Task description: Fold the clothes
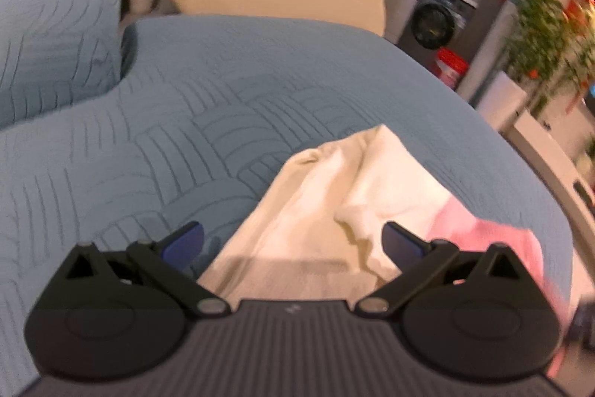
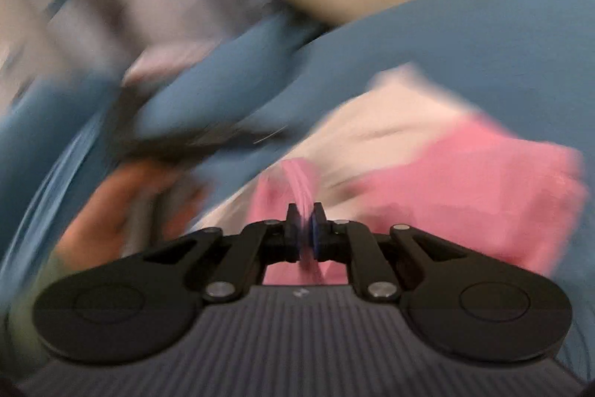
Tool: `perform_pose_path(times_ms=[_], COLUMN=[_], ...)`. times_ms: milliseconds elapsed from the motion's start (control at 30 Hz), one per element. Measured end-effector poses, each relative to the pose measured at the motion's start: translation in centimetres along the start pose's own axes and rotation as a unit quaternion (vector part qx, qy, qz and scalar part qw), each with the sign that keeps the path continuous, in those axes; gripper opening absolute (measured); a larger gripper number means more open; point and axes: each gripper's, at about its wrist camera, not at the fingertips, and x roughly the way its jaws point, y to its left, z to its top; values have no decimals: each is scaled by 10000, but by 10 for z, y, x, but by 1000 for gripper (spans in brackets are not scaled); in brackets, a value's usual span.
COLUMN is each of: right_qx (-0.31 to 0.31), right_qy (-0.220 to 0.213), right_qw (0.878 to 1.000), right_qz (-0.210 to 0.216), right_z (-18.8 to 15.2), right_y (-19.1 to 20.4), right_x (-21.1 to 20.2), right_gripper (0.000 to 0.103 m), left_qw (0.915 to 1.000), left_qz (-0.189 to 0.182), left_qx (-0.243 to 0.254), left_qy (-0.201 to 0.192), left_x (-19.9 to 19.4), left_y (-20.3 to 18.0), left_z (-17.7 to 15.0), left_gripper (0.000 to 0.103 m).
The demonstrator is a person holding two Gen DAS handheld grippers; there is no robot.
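We clench our right gripper [image 2: 305,216] on the pink cloth [image 2: 465,196]; our left gripper [image 1: 292,240] hangs released above the crumpled cream garment [image 1: 334,196]. Folding looks barely begun.

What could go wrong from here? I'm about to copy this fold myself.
The right claw pinches only a thin pink edge of the garment, so it may slip out. The left claw is open over the cream part, holding nothing, so the cloth could drag across the blue cover.
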Motion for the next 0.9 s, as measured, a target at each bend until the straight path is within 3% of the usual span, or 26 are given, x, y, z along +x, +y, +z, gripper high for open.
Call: perform_pose_path(times_ms=[33,133,167,233,267,300,333,467,533,600,733,833,867,900], right_qx=[128,-302,-480,-869,-1101,-1313,-1556,-2456,-2889,-3147,-4358,-5225,-5508,-5622], right_qy=[54,404,226,-432,-854,-1181,-1418,-1772,-1937,-1926,-1757,-1648,-1592,-1565], right_qw=[9992,9917,9908,9849,9780,9701,9609,9312,9217,9173,8750,8300,8132,8065], right_qz=[-380,-1185,-1244,-1436,-1554,-1666,-1799,-2029,-1717,-1496,-1165,-1044,-999,-952], right_z=[-4,-15,-17,-21,-25,-30,-34,-43,-51,-54,-82,-108,-116,-119], right_y=[-9,-8,-1,20,32,42,51,79,97,109,144,164,171,174], right_x=[-2,-1,-9,-30,-42,-49,-53,-56,-54,-48,-18,7,13,17], right_gripper=[11,15,18,48,56,74,83,83,83,83,83,83,83,83], left_qw=[9999,9991,9984,9957,9933,9902,9865,9764,9785,9787,9775,9789,9791,9793], left_qz=[-97,-217,-191,-72,55,173,278,640,517,327,284,249,209,167], left_qx=[84,246,428,838,1059,1267,1424,1478,1199,1057,1009,1008,1037,1065], left_qy=[76,279,312,397,456,559,755,1441,1598,1728,1833,1759,1735,1715], left_x=[-4,-23,-32,-52,-61,-70,-76,-85,-85,-82,-78,-79,-80,-81], left_y=[1,11,15,26,33,40,48,79,88,92,86,83,81,79], left_z=[-1,-7,-11,-19,-24,-32,-40,-77,-89,-96,-111,-106,-105,-104], left_gripper=[103,103,103,103,103,103,103,99,96,86,81,63,44,33])
